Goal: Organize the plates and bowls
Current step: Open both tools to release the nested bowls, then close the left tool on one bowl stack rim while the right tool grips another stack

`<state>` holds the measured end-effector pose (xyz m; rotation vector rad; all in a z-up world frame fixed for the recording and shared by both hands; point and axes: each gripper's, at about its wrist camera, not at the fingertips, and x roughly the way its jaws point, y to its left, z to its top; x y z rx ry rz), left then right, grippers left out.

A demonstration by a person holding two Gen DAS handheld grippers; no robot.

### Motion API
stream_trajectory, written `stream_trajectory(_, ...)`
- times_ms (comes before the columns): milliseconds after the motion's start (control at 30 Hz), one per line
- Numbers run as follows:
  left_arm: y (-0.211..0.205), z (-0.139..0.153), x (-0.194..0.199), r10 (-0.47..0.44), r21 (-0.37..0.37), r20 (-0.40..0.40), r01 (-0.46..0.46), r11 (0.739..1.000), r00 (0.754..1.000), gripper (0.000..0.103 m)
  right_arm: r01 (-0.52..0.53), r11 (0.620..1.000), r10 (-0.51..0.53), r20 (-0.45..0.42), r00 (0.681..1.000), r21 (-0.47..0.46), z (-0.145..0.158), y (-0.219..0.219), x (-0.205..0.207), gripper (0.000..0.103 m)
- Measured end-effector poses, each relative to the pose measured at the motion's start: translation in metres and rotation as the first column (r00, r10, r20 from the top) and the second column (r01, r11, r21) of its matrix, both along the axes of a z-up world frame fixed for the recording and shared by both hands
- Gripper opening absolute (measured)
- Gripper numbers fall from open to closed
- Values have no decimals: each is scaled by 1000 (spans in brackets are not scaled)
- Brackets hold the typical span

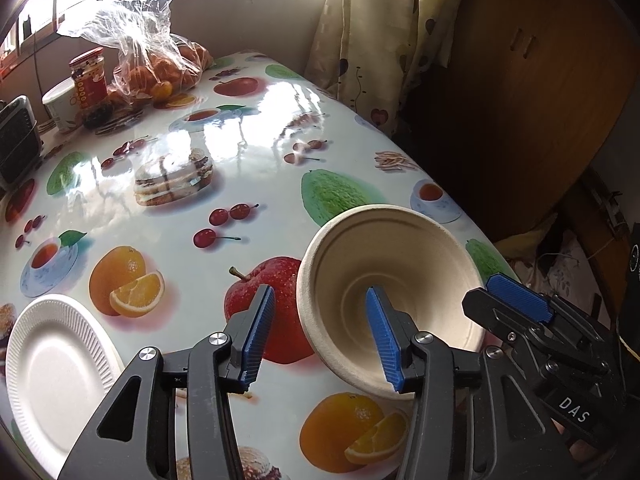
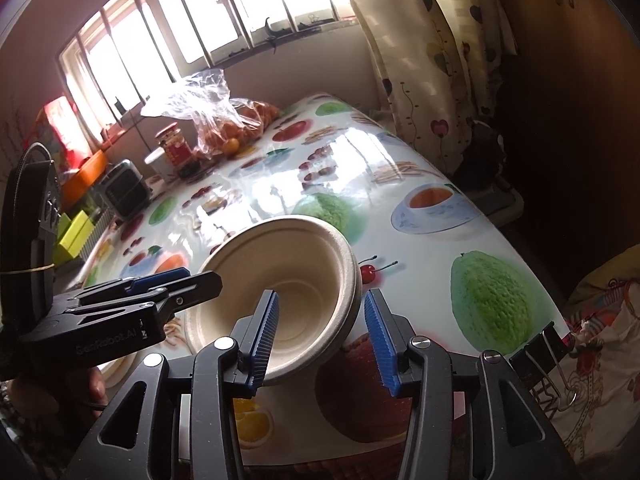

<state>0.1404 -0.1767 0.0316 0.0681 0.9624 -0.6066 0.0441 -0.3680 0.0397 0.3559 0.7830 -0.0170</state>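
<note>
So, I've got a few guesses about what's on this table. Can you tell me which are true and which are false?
1. A white plate lies on the table beside the left gripper. True.
2. The beige bowl is full of oranges. False: it is empty, and the oranges sit in a clear plastic bag at the far end.
3. The left gripper and the right gripper each have one finger inside the bowl and one outside. True.
4. The table's cover is plain white. False: it is printed with fruit, teacups and cakes.
</note>
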Motion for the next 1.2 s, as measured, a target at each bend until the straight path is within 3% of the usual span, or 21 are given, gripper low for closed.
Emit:
stream_trajectory(633, 3, -3, 1, 17, 3, 21, -17, 1000, 1000, 51, 15, 1000, -15, -6, 1000, 4, -3, -6, 3, 50)
stream_trajectory(1200, 7, -16, 12, 23, -49, -72, -27, 998, 997, 51, 5, 1000, -4, -26, 1000, 23, -12, -5, 11, 51)
